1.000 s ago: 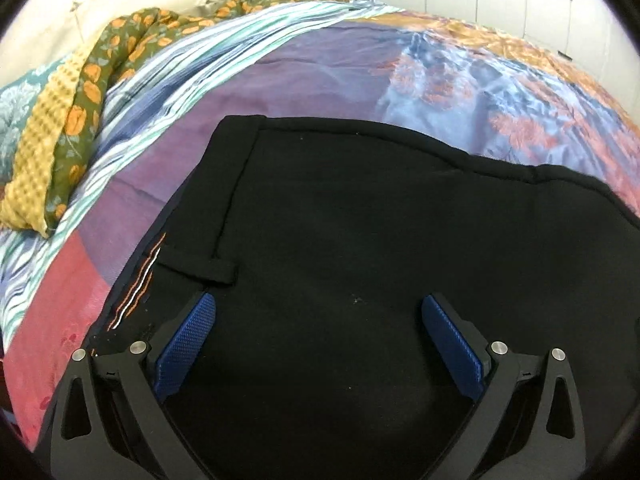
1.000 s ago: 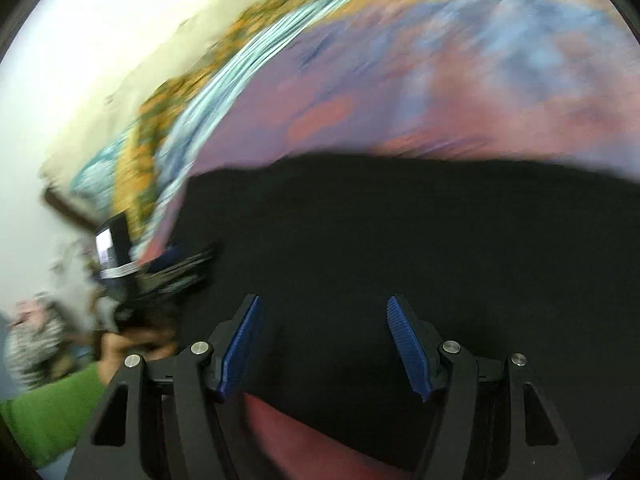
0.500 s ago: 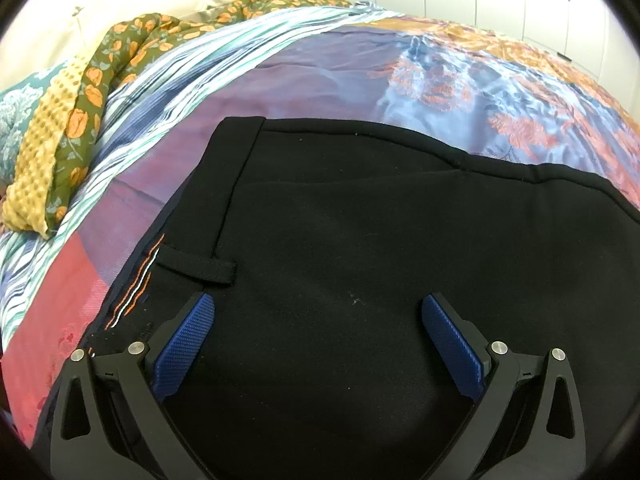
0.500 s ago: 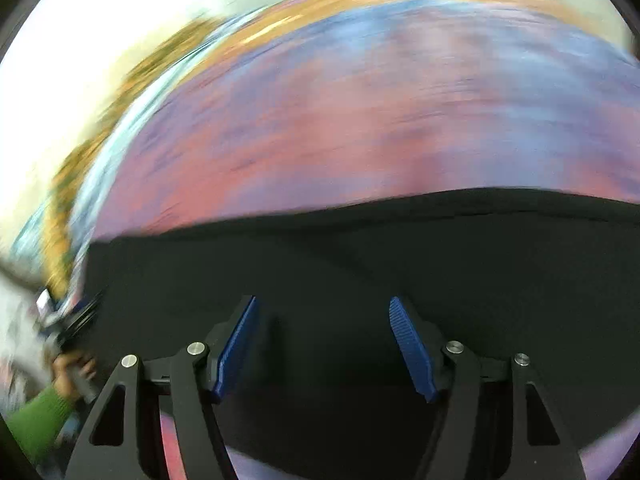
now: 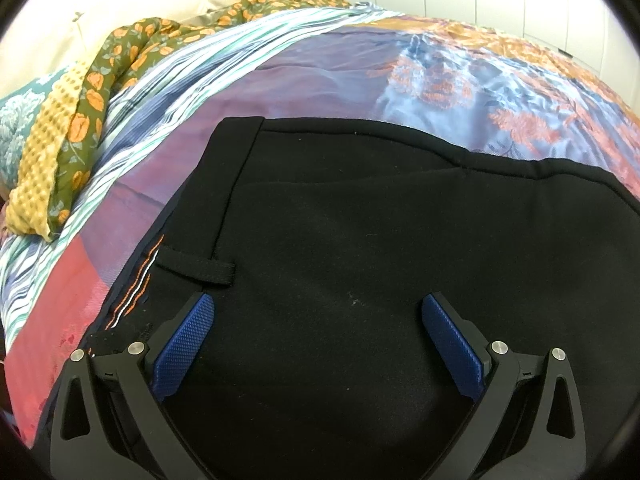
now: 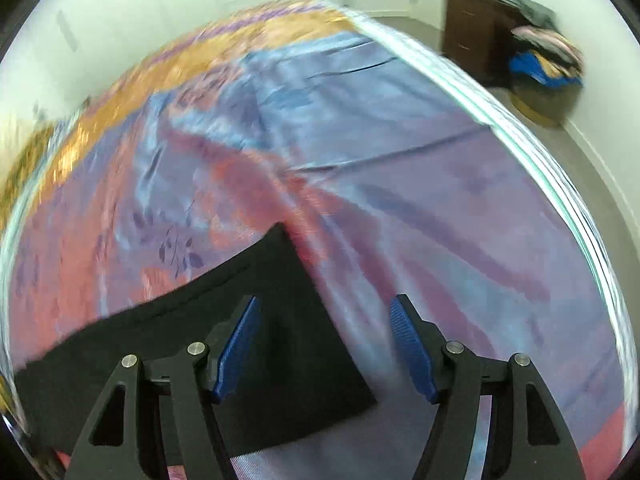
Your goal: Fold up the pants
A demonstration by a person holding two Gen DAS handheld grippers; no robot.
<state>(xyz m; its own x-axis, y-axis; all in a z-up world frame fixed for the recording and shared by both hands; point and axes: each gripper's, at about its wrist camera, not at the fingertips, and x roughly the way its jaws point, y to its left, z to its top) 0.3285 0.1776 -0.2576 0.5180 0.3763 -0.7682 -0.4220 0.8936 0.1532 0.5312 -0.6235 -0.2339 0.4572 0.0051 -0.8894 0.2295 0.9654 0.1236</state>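
Pants point(image 5: 360, 280) flat on bedspread point(image 5: 320, 76); waistband under your left gripper point(image 5: 318, 336), leg end under right gripper point(image 6: 325, 344). Both spread wide, holding nothing. Pre-fold step; next, pinch both ends.

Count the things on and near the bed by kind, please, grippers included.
Grippers: 2 (left gripper, right gripper)
Black pants: 1
Patterned bedspread: 1
Floral green cloth: 1
Dark wooden cabinet: 1
Total: 6
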